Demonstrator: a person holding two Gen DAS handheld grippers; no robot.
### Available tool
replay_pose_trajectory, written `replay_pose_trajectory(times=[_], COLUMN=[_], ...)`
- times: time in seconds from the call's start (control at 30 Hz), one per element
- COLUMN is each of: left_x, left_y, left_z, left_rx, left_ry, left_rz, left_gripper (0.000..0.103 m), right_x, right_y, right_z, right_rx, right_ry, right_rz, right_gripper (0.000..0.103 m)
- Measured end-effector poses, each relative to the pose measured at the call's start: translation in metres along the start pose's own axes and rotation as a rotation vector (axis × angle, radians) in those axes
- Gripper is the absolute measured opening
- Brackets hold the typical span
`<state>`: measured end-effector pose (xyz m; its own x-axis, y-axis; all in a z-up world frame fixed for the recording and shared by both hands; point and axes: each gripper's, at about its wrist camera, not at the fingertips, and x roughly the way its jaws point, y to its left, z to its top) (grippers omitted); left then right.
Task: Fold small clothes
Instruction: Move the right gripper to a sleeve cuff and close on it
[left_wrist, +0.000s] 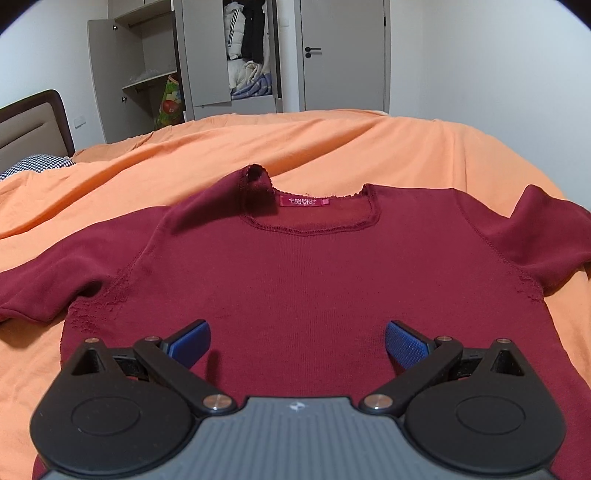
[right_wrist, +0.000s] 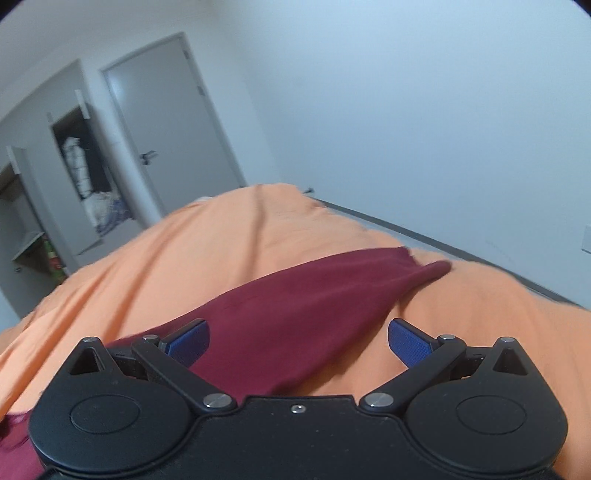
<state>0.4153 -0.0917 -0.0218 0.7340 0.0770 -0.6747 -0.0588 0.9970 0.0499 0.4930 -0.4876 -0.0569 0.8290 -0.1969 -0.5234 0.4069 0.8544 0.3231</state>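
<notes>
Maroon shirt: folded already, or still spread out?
Spread flat: the maroon shirt lies on the orange bedcover, both sleeves out sideways, neckline showing.

A bed (left_wrist: 332, 147) covered by a rumpled orange duvet (left_wrist: 369, 155) fills both views. Lying directly on the duvet is a dark red short-sleeved top (left_wrist: 295, 277), spread flat with its front up, neckline toward the far side and both sleeves stretched outward. One corner of the collar stands up in a small peak. At the far left, a patterned navy-and-white pillow (left_wrist: 37, 164) rests near a padded headboard (left_wrist: 29, 125). The right wrist view, somewhat blurred, shows one sleeve lying across the orange cover.
</notes>
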Motion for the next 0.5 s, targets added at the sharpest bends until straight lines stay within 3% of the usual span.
replay_pose_trajectory(times=[0.2, 0.3, 0.4, 0.47, 0.5], left_x=[0.005, 0.007, 0.008, 0.007, 0.007], left_y=[-0.002, -0.002, -0.003, -0.003, -0.003], left_z=[0.007, 0.01, 0.012, 0.013, 0.014], left_rx=[-0.022, -0.025, -0.017, -0.018, -0.018], left_ry=[0.044, 0.051, 0.054, 0.056, 0.056], left_rz=[0.011, 0.02, 0.026, 0.026, 0.025], left_gripper=[0.103, 0.103, 0.103, 0.103, 0.103], right_x=[0.05, 0.064, 0.073, 0.077, 0.076], right_y=[-0.033, -0.043, -0.045, -0.043, -0.041], right_z=[0.018, 0.019, 0.017, 0.017, 0.017], right_rx=[0.121, 0.134, 0.119, 0.107, 0.103], right_ry=[0.041, 0.056, 0.057, 0.057, 0.053], right_rz=[-0.14, -0.172, -0.181, -0.169, -0.163], right_gripper=[0.092, 0.078, 0.053, 0.029, 0.023])
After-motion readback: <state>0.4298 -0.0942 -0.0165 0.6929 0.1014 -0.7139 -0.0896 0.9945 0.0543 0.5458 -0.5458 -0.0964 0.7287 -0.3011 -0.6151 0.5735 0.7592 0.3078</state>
